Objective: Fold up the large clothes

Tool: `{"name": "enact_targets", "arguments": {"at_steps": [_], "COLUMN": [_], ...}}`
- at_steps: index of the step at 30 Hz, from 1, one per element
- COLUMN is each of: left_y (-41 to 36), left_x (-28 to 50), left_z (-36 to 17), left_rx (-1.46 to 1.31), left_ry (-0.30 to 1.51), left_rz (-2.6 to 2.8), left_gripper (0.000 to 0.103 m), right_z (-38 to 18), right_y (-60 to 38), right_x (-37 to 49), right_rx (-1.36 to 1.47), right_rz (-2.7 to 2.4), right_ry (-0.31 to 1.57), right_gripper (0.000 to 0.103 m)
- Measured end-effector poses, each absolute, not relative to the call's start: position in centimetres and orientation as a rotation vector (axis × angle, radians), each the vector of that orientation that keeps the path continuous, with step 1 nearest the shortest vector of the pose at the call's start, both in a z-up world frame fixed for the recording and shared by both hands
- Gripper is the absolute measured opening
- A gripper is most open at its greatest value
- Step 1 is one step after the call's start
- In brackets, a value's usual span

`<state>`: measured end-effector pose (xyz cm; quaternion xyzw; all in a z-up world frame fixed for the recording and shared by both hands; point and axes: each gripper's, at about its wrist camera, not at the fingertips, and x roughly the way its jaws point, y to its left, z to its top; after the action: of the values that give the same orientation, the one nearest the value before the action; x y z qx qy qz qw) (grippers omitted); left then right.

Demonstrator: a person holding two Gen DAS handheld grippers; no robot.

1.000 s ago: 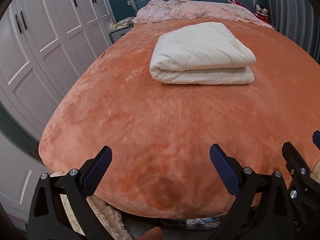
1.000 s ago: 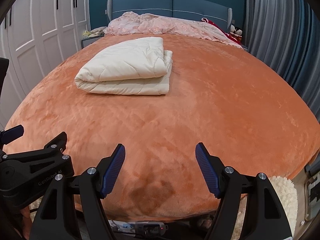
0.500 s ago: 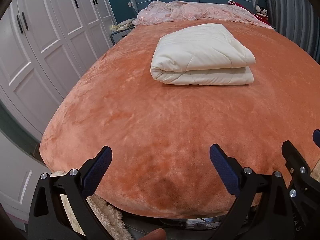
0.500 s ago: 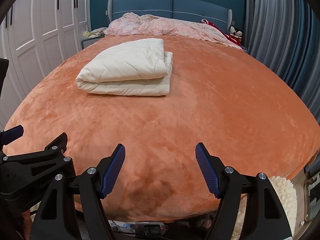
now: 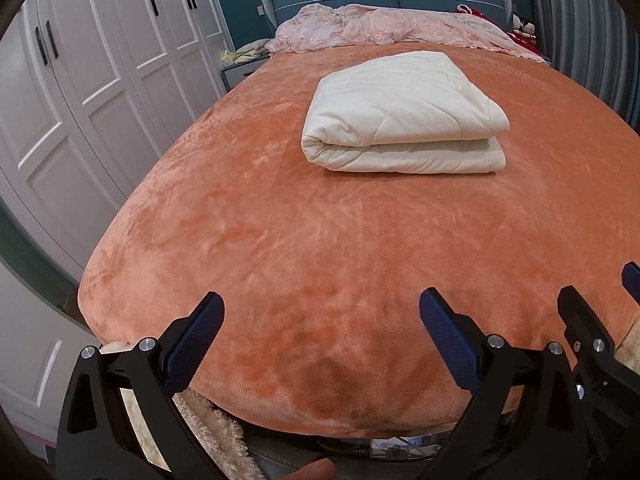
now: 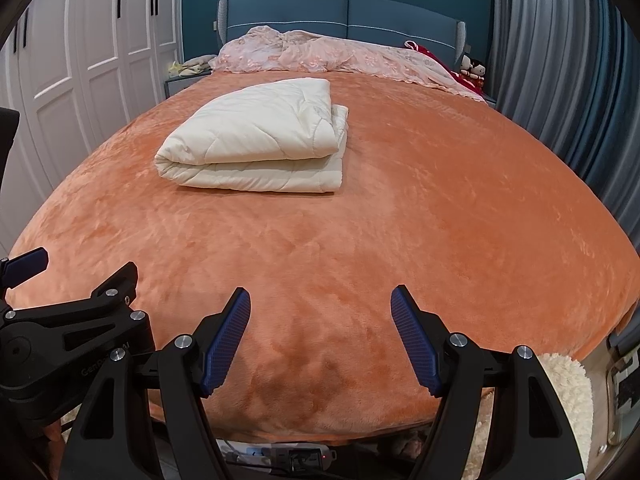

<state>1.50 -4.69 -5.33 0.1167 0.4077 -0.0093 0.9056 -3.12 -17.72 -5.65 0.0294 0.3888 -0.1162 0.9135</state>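
A cream quilted blanket [image 5: 404,114] lies folded into a thick rectangular stack on the orange plush bedspread [image 5: 320,240], past the middle of the bed. In the right wrist view the same folded blanket [image 6: 260,140] sits to the upper left. My left gripper [image 5: 320,320] hovers over the foot of the bed, open, nothing between its blue pads. My right gripper [image 6: 320,320] is beside it, also open and empty, well short of the blanket. The left gripper [image 6: 60,320] shows at the left edge of the right wrist view.
White wardrobe doors [image 5: 80,100] line the left side. A pink lace cover [image 6: 320,56] is bunched at the blue headboard [image 6: 340,12]. Grey curtains [image 6: 560,60] hang on the right. A fluffy cream rug [image 6: 568,392] and a power strip [image 6: 288,454] lie on the floor below the bed's foot.
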Motion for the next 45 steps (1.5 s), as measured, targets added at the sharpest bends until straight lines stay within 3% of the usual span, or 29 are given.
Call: {"name": "enact_targets", "arguments": {"at_steps": [28, 41, 45], "left_y": [-4.52, -4.43, -4.60], "left_x": [1.21, 1.22, 1.19], "left_z": [-4.99, -4.83, -4.90], "left_rx": [0.225, 0.199, 0.204], "left_ry": [0.833, 0.834, 0.836], "left_rz": [-0.018, -0.030, -0.046], "left_gripper": [0.095, 0.091, 0.086], "right_z": [-5.25, -5.10, -5.05], "right_y": [-17.93, -17.82, -17.63], "right_x": [-3.17, -3.07, -3.02], "right_rx": [0.056, 0.055, 0.055], "right_rz": [-0.242, -0.246, -0.249], "right_ry": [0.789, 0.786, 0.789], "right_gripper": [0.071, 0.071, 0.071]}}
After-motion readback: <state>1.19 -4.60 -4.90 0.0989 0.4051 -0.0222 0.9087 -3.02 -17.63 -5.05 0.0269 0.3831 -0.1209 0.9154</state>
